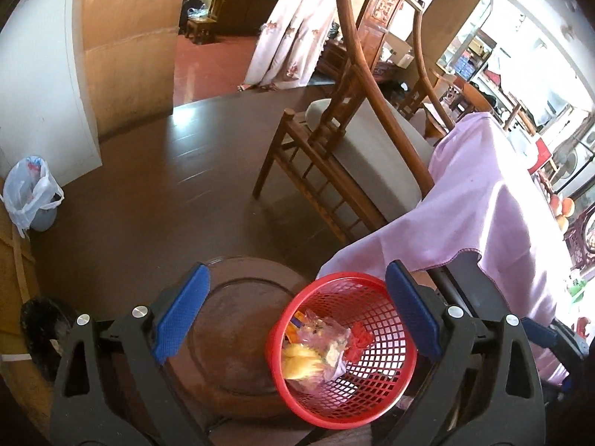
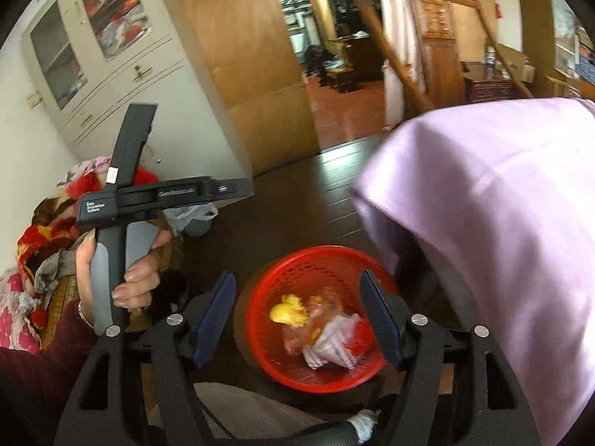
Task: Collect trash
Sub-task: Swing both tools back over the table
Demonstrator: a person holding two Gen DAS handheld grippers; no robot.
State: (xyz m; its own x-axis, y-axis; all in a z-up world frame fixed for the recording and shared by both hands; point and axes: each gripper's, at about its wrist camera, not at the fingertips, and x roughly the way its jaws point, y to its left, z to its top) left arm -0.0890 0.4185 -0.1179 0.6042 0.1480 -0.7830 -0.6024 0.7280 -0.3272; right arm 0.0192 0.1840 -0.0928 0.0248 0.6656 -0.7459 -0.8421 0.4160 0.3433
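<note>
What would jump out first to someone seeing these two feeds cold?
The red mesh basket, low and centre in both wrist views, with a yellow scrap and crumpled wrappers already in it. Next, the lilac tablecloth draped down the right side, just beside the basket. Both the left gripper and right gripper hover open above the basket, nothing between their blue pads.

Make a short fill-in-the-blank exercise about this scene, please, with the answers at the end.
1. The trash lies inside a ____ plastic mesh basket.
2. The basket stands on a round wooden ____.
3. The cloth draped beside the basket is ____ in colour.
4. The jaws of the right gripper stand ____, holding nothing.

Answers: red; stool; lilac; open
</note>
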